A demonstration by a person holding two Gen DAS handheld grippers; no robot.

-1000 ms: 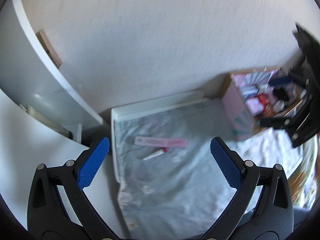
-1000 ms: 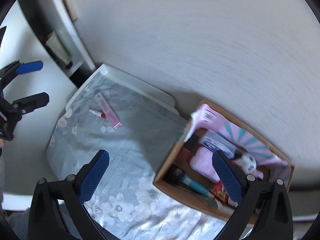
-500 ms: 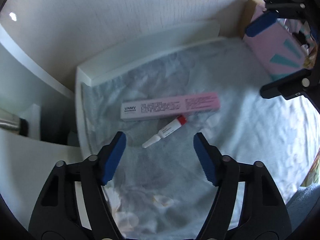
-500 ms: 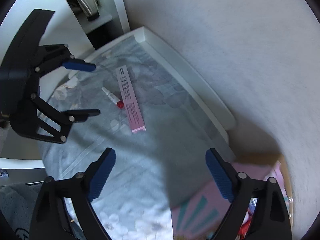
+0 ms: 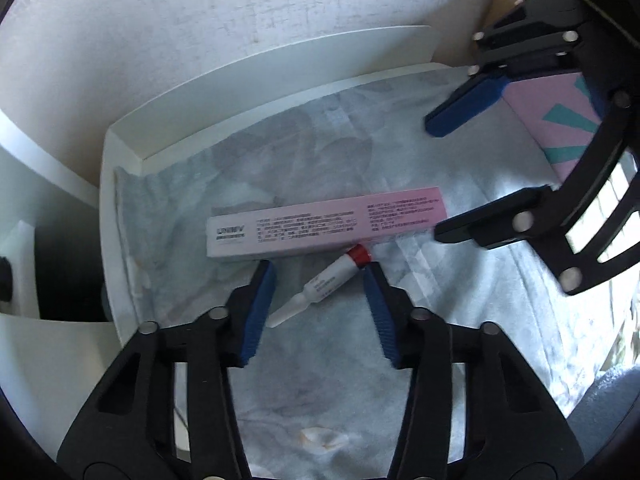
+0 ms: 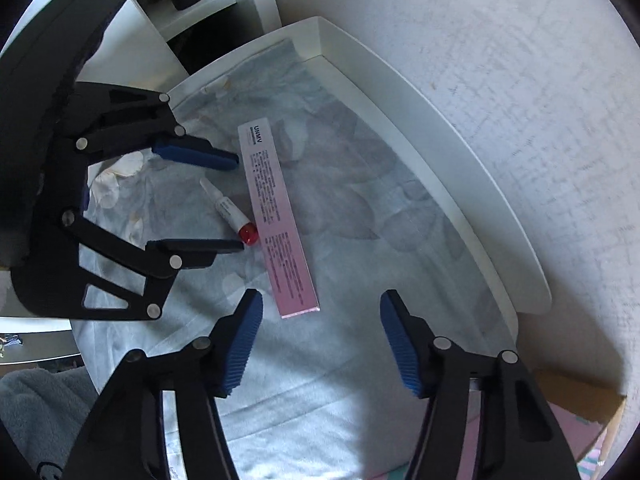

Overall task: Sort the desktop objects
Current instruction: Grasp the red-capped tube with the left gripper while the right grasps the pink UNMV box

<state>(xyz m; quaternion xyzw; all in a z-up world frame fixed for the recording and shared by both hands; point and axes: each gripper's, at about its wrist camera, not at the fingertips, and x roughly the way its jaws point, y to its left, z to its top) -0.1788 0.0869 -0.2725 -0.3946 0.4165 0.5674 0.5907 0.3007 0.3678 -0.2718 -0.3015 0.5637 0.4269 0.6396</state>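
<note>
Here, small red-capped tube [image 5: 326, 284] on the cloth [image 5: 440, 360] just near of the pink box [image 5: 326, 224], between the open, empty left gripper [image 5: 318, 276]; light, rigid, apt to roll, best pinched mid-barrel; right gripper [image 6: 320, 300] likewise agape, empty.

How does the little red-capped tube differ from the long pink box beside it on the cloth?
The red-capped tube is round, white and short; the pink box is flat-sided, pink fading to white, and far longer. The tube lies between the open left gripper fingers; the box's near end lies ahead of the open right gripper. The tube lies at an angle to the box, its cap by the box's side. Both lie flat on the floral cloth, ungripped.
</note>
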